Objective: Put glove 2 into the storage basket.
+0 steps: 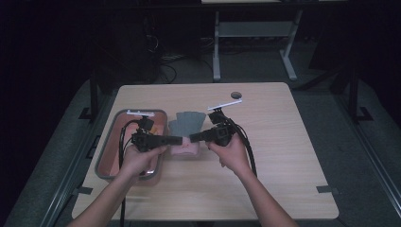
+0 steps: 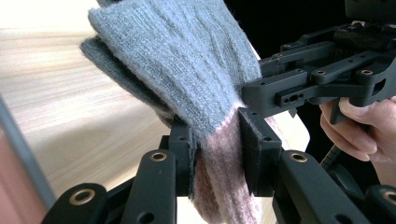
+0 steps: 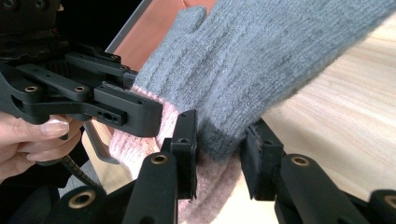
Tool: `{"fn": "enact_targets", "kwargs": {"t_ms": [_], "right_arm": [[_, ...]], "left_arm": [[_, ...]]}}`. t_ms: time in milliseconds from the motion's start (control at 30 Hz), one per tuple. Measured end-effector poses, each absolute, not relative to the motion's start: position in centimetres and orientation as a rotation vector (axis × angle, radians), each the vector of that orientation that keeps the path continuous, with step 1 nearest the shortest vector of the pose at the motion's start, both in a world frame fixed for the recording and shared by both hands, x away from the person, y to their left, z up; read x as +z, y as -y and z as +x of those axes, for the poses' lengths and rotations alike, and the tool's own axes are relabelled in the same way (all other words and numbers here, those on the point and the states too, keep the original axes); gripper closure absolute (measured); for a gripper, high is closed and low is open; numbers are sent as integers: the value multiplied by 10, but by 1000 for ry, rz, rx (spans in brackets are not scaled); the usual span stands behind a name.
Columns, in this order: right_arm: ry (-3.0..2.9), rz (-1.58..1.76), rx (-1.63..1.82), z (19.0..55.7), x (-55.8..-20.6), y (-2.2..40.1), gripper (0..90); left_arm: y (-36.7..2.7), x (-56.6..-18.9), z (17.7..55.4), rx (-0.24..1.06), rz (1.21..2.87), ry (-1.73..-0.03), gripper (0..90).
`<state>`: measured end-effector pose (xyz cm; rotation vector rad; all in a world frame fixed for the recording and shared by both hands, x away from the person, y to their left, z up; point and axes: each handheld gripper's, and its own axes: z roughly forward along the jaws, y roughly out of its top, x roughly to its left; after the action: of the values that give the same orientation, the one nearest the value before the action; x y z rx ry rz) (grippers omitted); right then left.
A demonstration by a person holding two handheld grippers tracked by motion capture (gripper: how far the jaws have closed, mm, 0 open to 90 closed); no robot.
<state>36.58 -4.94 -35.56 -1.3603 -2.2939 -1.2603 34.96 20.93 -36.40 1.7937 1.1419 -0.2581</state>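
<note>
Nearest the high camera, two bare forearms enter from six o'clock and reach up over a pale wooden bench (image 1: pixel 283 142). Each hand holds a black two-jaw claw, and the two claws point toward each other at the middle of the bench.

The left claw (image 1: pixel 178 140) comes in from nine o'clock. In the left gripper view its jaws are clenched on a knitted glove (image 2: pixel 187 70), gripping the pink cuff where it meets the grey knit. The grey part fans out above the jaws toward twelve o'clock.

The right claw (image 1: pixel 194 137) comes in from three o'clock. In the right gripper view its jaws grasp the same glove (image 3: pixel 261 60) at the border between grey and pink, and the grey hand part stretches away toward one o'clock.

In the high view the glove (image 1: pixel 187 124) sits at the centre of the bench, grey fingers toward twelve o'clock and pink cuff toward six o'clock, held between the two claw tips.

A grey-rimmed tray (image 1: pixel 113 137) with a reddish floor lies at nine o'clock of the glove, under the left hand. A small round dark disc (image 1: pixel 236 95) sits on the bench at one o'clock of the glove, well apart from it.
</note>
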Motion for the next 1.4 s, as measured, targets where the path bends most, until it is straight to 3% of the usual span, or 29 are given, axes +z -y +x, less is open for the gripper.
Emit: {"fn": "enact_targets", "kwargs": {"t_ms": [1400], "right_arm": [[2244, -1234, -1293, 381, -349, -15, 681]], "left_arm": [[-278, -352, 343, -191, 1742, -1188, 687]]}}
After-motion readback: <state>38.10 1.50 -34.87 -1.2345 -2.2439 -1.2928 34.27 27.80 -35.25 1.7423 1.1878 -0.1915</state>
